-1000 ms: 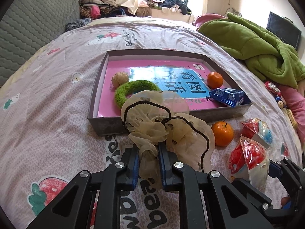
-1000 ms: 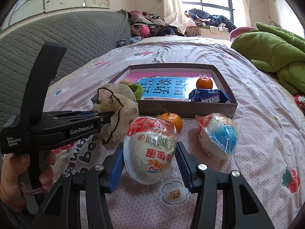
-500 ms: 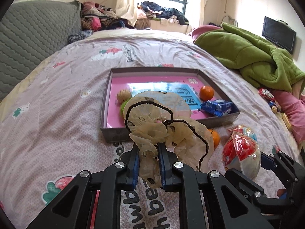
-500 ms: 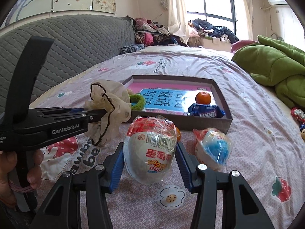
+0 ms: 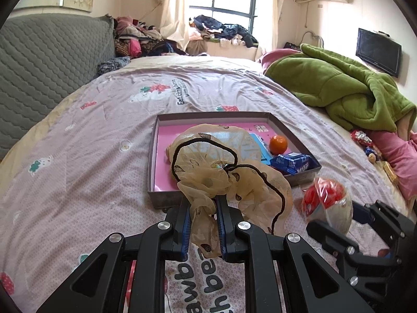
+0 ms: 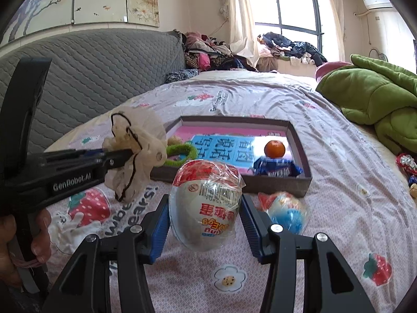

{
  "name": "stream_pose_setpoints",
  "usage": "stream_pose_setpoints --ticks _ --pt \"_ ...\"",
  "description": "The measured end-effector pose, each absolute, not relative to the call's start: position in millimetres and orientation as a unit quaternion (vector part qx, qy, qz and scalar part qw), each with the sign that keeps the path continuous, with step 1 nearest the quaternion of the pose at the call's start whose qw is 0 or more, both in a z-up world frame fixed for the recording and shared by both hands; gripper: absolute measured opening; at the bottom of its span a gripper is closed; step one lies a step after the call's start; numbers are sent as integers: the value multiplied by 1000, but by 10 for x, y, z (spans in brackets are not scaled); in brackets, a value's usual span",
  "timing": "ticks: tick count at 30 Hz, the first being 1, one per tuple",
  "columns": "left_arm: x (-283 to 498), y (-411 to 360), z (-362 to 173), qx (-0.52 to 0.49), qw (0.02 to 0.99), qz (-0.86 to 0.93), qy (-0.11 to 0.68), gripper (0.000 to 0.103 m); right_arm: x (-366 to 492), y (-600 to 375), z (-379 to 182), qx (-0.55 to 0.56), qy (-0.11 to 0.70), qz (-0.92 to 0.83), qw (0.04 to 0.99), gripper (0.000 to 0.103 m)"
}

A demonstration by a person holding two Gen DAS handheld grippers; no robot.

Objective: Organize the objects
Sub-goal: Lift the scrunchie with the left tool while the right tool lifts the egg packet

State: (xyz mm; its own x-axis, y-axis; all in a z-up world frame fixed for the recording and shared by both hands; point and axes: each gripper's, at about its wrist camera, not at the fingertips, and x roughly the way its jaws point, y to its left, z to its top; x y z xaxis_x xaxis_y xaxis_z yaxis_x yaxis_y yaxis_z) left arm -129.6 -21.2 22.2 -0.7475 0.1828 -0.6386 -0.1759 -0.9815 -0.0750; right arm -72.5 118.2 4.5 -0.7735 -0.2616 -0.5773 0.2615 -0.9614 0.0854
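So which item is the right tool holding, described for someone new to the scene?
On the bed, just in front of the shallow box, the right tool grips a wrapped toy egg. Unlike the blue-topped egg lying on the sheet, this one has a red top.

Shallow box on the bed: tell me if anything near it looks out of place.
One wrapped toy egg lies loose on the bedsheet just outside the box, while an orange, a blue snack pack and a green ring already sit inside. Nothing looks spilled or damaged.
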Motion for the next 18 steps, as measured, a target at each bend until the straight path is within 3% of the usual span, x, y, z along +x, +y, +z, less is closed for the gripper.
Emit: stream_pose_setpoints --ticks 18 --pt "-1156 -183 649 -294 112 949 -7 17 -814 1373 504 256 -11 -956 140 52"
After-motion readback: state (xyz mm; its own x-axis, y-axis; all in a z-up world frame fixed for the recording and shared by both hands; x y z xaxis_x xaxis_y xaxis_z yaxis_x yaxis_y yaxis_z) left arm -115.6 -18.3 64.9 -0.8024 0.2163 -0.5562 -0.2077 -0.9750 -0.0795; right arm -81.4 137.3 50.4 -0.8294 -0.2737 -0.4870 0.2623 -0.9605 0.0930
